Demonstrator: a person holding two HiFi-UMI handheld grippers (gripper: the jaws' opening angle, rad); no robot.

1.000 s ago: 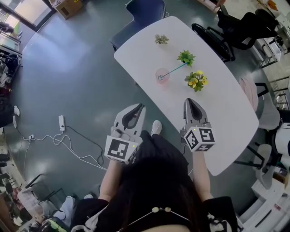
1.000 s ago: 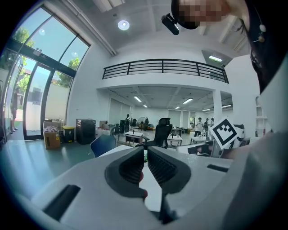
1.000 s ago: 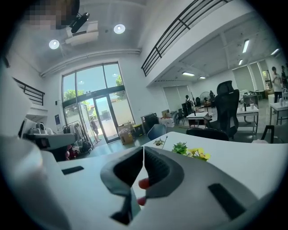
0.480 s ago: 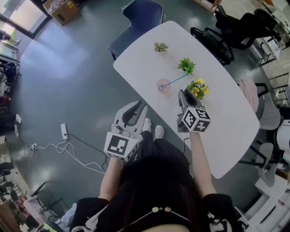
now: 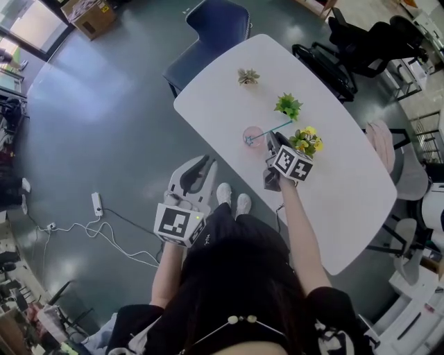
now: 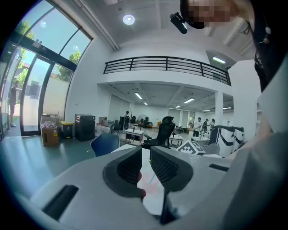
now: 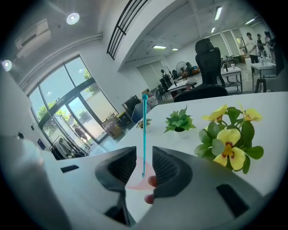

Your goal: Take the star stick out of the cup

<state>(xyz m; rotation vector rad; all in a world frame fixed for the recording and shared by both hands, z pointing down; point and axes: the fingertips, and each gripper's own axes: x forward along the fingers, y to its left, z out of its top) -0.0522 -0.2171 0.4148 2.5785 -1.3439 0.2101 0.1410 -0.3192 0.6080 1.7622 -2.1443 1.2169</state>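
A pink cup (image 5: 252, 136) stands near the white table's (image 5: 333, 180) near edge. A teal star stick (image 5: 270, 129) leans out of it toward the right. My right gripper (image 5: 272, 140) hovers just right of the cup. In the right gripper view the stick (image 7: 144, 130) rises upright through the gap of that gripper (image 7: 144, 164), its jaws are opening and neither pad presses on it, and the cup (image 7: 137, 182) shows low between them. My left gripper (image 5: 201, 163) hangs off the table's edge over the floor, jaws a narrow gap apart (image 6: 146, 164) with nothing held.
On the table stand a green plant (image 5: 288, 106), a pot of yellow flowers (image 5: 305, 141) close by the right gripper, and a small plant (image 5: 248, 76) farther off. A blue chair (image 5: 215, 21) sits beyond the table. A power strip with cable (image 5: 97, 204) lies on the floor at left.
My right gripper has travelled forward from the table's near edge up to the cup and stick. The left gripper has shifted only slightly.
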